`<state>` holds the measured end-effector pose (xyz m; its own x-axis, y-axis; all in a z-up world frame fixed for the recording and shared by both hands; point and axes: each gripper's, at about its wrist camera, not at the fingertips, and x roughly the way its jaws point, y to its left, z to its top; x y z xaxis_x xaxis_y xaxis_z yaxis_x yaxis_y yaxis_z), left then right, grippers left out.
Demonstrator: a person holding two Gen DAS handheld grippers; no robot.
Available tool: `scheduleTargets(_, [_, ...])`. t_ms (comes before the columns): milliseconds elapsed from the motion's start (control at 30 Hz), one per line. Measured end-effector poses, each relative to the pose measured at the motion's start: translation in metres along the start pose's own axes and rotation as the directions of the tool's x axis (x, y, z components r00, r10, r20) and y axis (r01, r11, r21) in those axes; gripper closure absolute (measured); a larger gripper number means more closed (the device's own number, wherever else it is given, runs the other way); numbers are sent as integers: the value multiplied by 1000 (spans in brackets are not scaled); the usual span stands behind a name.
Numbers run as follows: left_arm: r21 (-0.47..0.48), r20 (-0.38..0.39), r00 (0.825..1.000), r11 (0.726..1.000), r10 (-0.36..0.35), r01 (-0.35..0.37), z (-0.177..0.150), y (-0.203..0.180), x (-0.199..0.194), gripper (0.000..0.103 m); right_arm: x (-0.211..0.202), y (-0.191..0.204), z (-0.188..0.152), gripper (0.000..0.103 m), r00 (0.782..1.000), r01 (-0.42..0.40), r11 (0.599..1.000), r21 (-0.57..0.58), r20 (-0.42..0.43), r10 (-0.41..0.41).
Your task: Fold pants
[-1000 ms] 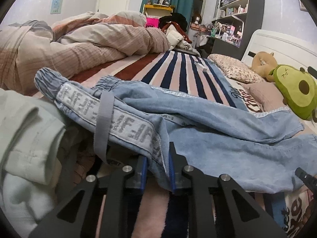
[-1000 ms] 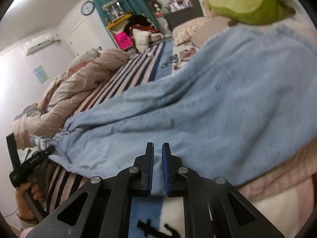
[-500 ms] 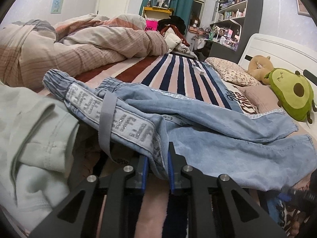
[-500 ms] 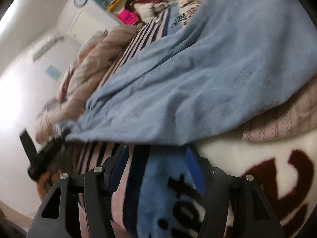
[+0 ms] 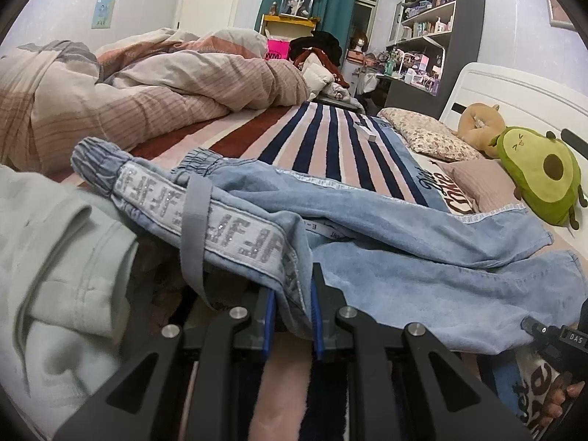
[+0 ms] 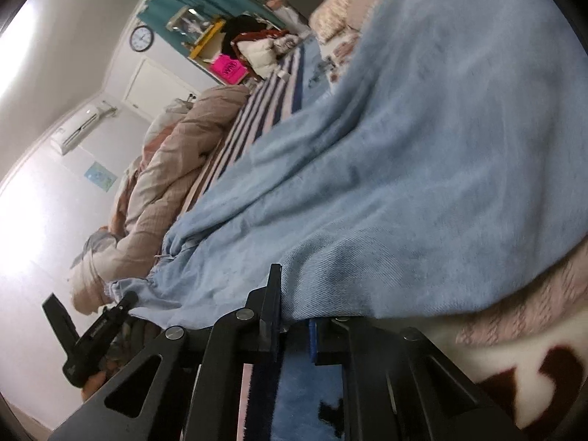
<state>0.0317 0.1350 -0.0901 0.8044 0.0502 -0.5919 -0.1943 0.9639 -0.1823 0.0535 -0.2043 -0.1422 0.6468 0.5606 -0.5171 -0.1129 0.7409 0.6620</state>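
Light blue denim pants [image 5: 386,257] lie across a striped bed, legs reaching right. Their lettered waistband [image 5: 205,220] runs to the left. My left gripper [image 5: 292,294] is shut on the waistband end near the bed's front edge. In the right wrist view the pants [image 6: 422,169] fill the frame. My right gripper [image 6: 294,301] is shut on the edge of a pant leg, with the cloth draped over the right finger. The right gripper also shows at the lower right of the left wrist view [image 5: 551,334].
A pale green garment [image 5: 55,275] is heaped at the left. A rumpled striped duvet [image 5: 154,88] lies at the back left. An avocado plush [image 5: 540,172] and pillows [image 5: 426,136] sit at the right by the headboard. Shelves [image 5: 430,29] stand behind.
My right gripper was open half a second ago and has closed on the pant leg's edge. The left gripper keeps its hold on the waistband, almost unmoved.
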Motion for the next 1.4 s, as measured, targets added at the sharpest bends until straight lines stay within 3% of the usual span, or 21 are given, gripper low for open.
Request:
scheduleTargets(233, [28,47,999,1000,-7,6,21,-6,1,90,-3,26,28,99,999,-5,992,-122,37,10])
scheduleTargets(467, [40,104,994,999,-23,19,71,-13,22,90,15,51,92,99,999,-40,968,-250,-23,35])
scheduleTargets(633, [81,117,993,997,-7,-2,112,-31,55,90,45,63,139,99,998,4,940,-341,-59,-26])
scheduleTargets(800, [134,89,995,990,35,-47,150,-51,103,90,71,66,168,99,993,66,906,-419,-61,-101])
scheduleTargets(967, [142,17,997,987,73,-74,164,-58,159,90,100,64,182,98,986,139,857,-496,-16,-169])
scheduleTargets(1033, [142,-19,995,985,97,-94,159,-57,181,81,114,56,185,97,981,153,860,-487,-27,-190])
scheduleTargets(1067, [146,-40,993,984,109,-102,155,-56,193,75,123,50,186,95,978,157,862,-482,-47,-204])
scheduleTargets(1133, [156,-55,989,979,138,-128,146,-55,204,45,136,39,186,83,969,170,860,-480,-76,-234])
scheduleTargets(1200, [164,-31,985,973,172,-165,139,-53,205,35,141,35,185,71,965,172,857,-487,-94,-246])
scheduleTargets(1333, [150,14,987,976,158,-159,138,-49,191,28,127,41,184,57,961,200,827,-526,-57,-269])
scheduleTargets(1400, [146,21,992,981,123,-125,136,-48,184,28,112,47,185,37,962,206,809,-550,-39,-272])
